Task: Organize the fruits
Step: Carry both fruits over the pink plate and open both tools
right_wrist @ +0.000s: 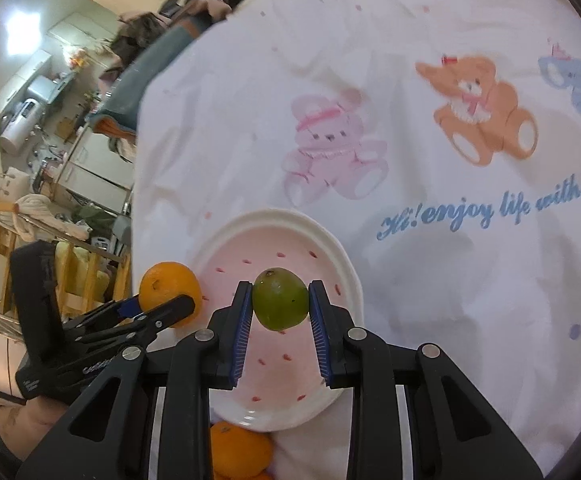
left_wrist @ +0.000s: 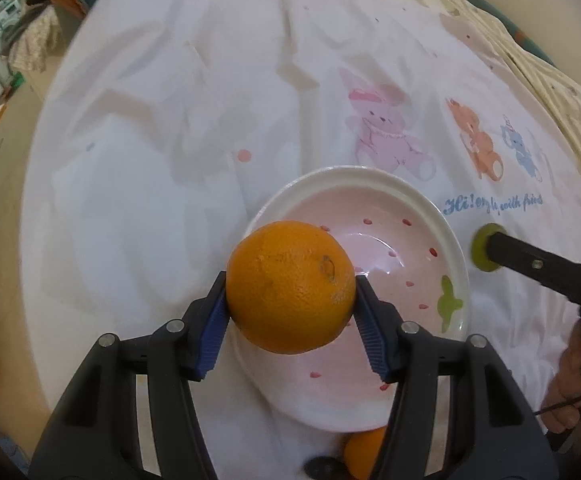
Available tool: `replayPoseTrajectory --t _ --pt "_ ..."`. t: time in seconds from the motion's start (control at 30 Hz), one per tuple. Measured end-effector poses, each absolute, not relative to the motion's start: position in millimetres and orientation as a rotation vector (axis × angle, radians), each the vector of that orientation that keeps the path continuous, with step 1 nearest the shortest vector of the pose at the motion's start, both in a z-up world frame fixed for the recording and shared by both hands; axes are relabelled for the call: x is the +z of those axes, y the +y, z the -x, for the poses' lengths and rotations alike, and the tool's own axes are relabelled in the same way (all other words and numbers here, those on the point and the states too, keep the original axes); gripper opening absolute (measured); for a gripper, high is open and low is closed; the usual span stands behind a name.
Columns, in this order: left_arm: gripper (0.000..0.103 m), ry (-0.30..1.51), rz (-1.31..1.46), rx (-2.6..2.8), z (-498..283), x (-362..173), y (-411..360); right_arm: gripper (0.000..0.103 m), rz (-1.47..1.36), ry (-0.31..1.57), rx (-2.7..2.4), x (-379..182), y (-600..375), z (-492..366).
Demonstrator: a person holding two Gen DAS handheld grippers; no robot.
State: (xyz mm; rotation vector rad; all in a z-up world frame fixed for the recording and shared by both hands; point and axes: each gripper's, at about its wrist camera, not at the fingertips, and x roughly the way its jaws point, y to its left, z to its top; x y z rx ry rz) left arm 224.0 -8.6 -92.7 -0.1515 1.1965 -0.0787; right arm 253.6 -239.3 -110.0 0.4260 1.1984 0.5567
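Note:
My left gripper (left_wrist: pixel 290 292) is shut on a large orange (left_wrist: pixel 290 286), held above the near left rim of a pink bowl (left_wrist: pixel 430 208) with red specks. In the right wrist view the same orange (right_wrist: pixel 166 284) hangs in the left gripper (right_wrist: pixel 162 304) just left of the bowl (right_wrist: pixel 330 244). The right gripper (right_wrist: pixel 280 300) is shut on a small green fruit (right_wrist: pixel 280 298) over the bowl's inside. From the left wrist view, the green fruit (left_wrist: pixel 480 246) and the right gripper's black finger show at the bowl's right edge. Another orange (right_wrist: pixel 238 452) lies on the cloth just in front of the bowl.
A white cloth (left_wrist: pixel 210 140) printed with cartoon bears and blue lettering covers the round table. A person's hand (left_wrist: pixel 570 392) shows at the right edge. Beyond the table's left edge lie cluttered shelves and a wooden rack (right_wrist: pixel 70 272).

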Motion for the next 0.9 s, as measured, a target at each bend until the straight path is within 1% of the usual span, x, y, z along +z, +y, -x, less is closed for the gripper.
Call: replayPoseTrajectory --t 0.23,0.5,0.9 --pt "0.055 1.204 0.142 -0.109 -232.7 -110.3 -19.4 0.03 -0.43 1.269 0.542 -138.2 -232.2 -252.5" --pt "0.055 1.231 0.131 -0.106 -236.9 -122.6 -22.9 0.03 -0.432 1.288 0.518 -142.0 -233.3 -257.8" --pt "0.058 1.219 0.123 -0.103 -235.8 -119.8 -26.3 0.031 -0.43 1.297 0.508 -143.9 -232.8 -259.1"
